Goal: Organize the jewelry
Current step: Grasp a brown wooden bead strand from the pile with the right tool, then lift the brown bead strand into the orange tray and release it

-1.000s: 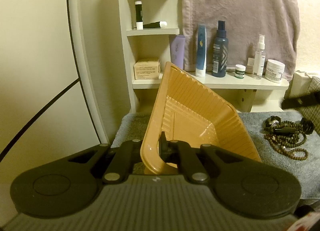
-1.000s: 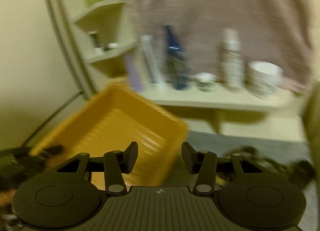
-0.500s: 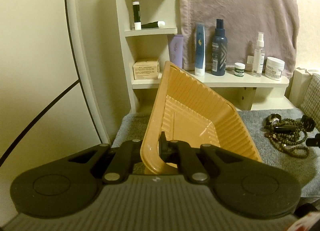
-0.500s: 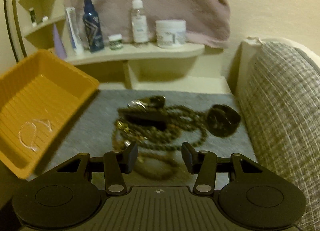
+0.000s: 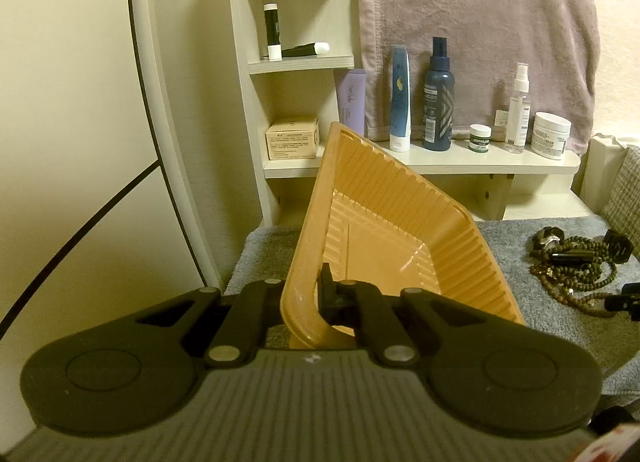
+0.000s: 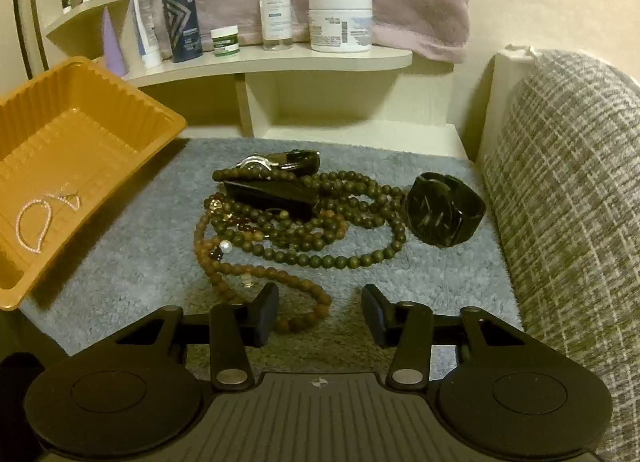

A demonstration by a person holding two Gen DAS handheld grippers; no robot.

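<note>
My left gripper [image 5: 310, 298] is shut on the near rim of an orange plastic tray [image 5: 384, 230] and holds it tilted. The tray also shows in the right wrist view [image 6: 80, 130], with a thin pink chain [image 6: 34, 222] lying inside. A pile of jewelry sits on the grey mat [image 6: 140, 234]: dark green bead strands [image 6: 320, 230], a brown bead strand [image 6: 240, 274], a black flat piece [image 6: 272, 192], a black watch [image 6: 444, 210]. My right gripper [image 6: 320, 312] is open, just short of the brown beads. The pile shows at the right of the left wrist view [image 5: 572, 266].
A white shelf [image 6: 280, 58] behind the mat carries bottles, tubes and jars, with a mauve towel [image 5: 480, 22] hanging above. A woven grey cushion [image 6: 568, 202] borders the mat on the right. A corner shelf unit [image 5: 292, 62] and a curved white frame [image 5: 160, 122] stand at the left.
My right gripper has swung right from the tray and come down close to the jewelry pile, jaws still open. My left gripper keeps its hold on the tray, nearly still.
</note>
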